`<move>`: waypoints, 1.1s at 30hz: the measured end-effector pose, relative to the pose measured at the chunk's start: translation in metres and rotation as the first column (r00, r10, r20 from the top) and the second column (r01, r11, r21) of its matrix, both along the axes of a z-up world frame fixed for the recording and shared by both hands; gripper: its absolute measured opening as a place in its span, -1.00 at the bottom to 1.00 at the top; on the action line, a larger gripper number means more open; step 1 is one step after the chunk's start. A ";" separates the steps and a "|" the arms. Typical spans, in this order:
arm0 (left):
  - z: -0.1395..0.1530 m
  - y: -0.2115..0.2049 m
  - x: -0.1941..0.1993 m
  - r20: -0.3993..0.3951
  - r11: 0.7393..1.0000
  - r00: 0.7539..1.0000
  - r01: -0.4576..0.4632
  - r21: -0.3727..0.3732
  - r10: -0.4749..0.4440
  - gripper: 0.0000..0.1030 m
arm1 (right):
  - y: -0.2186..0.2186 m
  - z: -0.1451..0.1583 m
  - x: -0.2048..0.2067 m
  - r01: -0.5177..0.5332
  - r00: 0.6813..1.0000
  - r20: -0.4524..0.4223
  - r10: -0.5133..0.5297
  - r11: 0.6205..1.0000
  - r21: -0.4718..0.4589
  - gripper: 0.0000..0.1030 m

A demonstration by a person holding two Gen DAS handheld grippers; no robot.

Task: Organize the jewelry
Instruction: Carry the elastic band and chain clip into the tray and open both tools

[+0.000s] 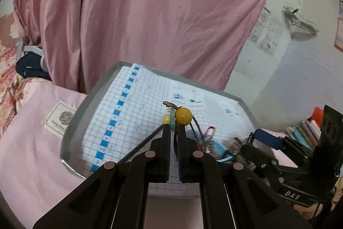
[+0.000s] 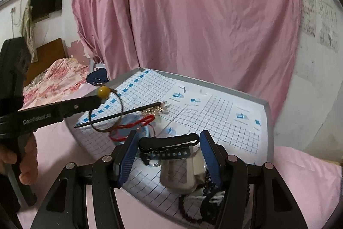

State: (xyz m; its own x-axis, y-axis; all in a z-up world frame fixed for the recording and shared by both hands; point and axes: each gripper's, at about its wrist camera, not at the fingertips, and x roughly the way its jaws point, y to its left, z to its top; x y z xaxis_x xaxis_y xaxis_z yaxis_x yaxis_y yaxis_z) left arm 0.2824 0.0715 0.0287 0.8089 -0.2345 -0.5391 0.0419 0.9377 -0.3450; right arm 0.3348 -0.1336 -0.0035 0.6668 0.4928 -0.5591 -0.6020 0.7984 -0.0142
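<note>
Writing first: "GenRobot.AI" in white along the side of the left gripper (image 2: 100, 98), which enters the right wrist view from the left edge; "DAS" in white on the black body of the right gripper (image 1: 246, 147), low right in the left wrist view. A small white card (image 1: 61, 119) with a flower emblem and a script line too small to read lies on the pink bedcover (image 1: 32, 153), lower left. The left gripper's fingers (image 1: 166, 132) are together, clamped on a cord bracelet (image 2: 103, 113) at its beads: a large amber bead (image 1: 183, 116), a pale yellow bead (image 1: 165, 119), a light green ring between them. The bracelet is lifted clear of the tray; its dark loop hangs below the fingertips, plane roughly upright. A thin black stick (image 2: 118, 115) lies on the tray with its long axis from lower left to upper right, a gilt ornament at the upper right end. A red cord (image 2: 130, 128) loops beside it. The right gripper (image 2: 169, 151) has its blue-padded fingers (image 2: 126, 160) apart, either side of a black hair clip (image 2: 169, 141) lying crosswise; contact cannot be told. A dark bead bracelet (image 2: 193, 207) lies low in frame. The surface is a grey-rimmed tray (image 2: 265, 121) lined with blue-and-white grid paper. Behind hangs a pink curtain (image 2: 193, 25); a floral quilt (image 2: 55, 76) at left, a stained white wall (image 2: 317, 78) at right.
</note>
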 end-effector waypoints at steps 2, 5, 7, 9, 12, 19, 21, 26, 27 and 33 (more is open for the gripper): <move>-0.005 0.001 0.004 -0.035 1.000 0.999 -0.008 0.009 0.009 -0.93 | -0.002 -0.003 0.006 0.007 1.000 -0.018 -0.007 1.000 0.005 0.09; -0.012 -0.002 0.006 -0.074 1.000 0.997 -0.002 0.028 0.004 -0.93 | -0.005 -0.005 0.006 0.008 1.000 -0.024 -0.008 1.000 0.014 0.09; -0.015 -0.004 0.005 -0.083 0.999 0.997 0.001 0.039 0.003 -0.93 | -0.006 -0.005 0.006 0.007 1.000 -0.019 -0.007 1.000 0.014 0.09; -0.016 -0.005 0.004 -0.089 0.999 0.996 0.005 0.044 -0.001 -0.93 | -0.006 -0.006 0.006 0.009 1.000 -0.014 -0.009 1.000 0.011 0.09; -0.018 -0.008 0.006 -0.099 0.999 0.995 0.008 0.046 -0.003 -0.93 | -0.006 -0.006 0.006 0.008 1.000 -0.009 -0.008 1.000 0.010 0.09; -0.021 -0.006 0.008 -0.116 0.999 0.993 0.008 0.049 -0.002 -0.92 | -0.006 -0.005 0.004 0.004 1.000 -0.008 -0.004 1.000 0.013 0.09; -0.020 -0.007 0.009 -0.117 0.999 0.993 0.005 0.052 0.002 -0.91 | -0.006 -0.005 0.004 0.010 1.000 -0.008 -0.010 1.000 0.015 0.15; -0.018 -0.007 0.006 -0.110 0.998 0.994 -0.012 0.066 0.019 -0.79 | -0.010 -0.003 0.003 0.019 1.000 -0.004 -0.019 0.999 0.034 0.31; -0.017 -0.007 0.005 -0.101 0.997 0.995 -0.015 0.070 0.022 -0.68 | -0.011 -0.003 0.003 0.022 1.000 -0.002 -0.022 0.999 0.036 0.32; -0.013 -0.004 -0.001 -0.058 0.997 0.997 -0.040 0.065 0.044 -0.11 | -0.020 -0.001 0.003 0.050 0.999 0.010 -0.050 0.997 0.064 0.49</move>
